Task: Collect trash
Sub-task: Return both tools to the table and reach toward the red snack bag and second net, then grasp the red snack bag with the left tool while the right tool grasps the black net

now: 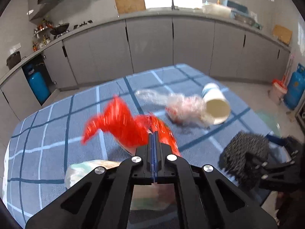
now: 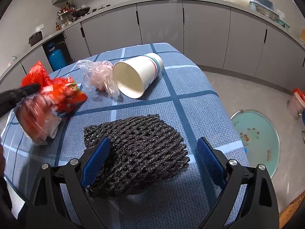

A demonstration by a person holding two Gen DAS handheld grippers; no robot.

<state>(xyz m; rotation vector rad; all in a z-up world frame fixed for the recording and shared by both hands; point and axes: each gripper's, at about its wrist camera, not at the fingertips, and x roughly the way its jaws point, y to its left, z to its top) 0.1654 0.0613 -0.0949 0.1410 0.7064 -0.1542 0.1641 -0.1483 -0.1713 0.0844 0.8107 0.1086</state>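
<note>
Two grippers are at work on the blue checked tablecloth [image 2: 190, 87]. Your left gripper [image 1: 154, 133] has its blue pads pressed together, and the red plastic bag [image 1: 122, 122] is pinched between them; the bag is blurred, so you cannot see how much of it is caught. Lift it slowly and watch that the thin film does not slip out, because the grip seems to be only on an edge. Under the bag, at the left of the cloth, lies a clear wrapper [image 2: 40, 126] that may come up with it.

Your right gripper [image 2: 152, 152] stands wide open, one finger on each side of the black foam net [image 2: 137, 148], not yet pressing. Close on the thick middle of the net, not on its loose rim.

Beyond them, near the middle of the cloth, the paper cup [image 2: 137, 74] lies on its side, touching the crumpled pinkish bag [image 2: 99, 74].

No writing can be read; the cup shows only coloured stripes.
</note>
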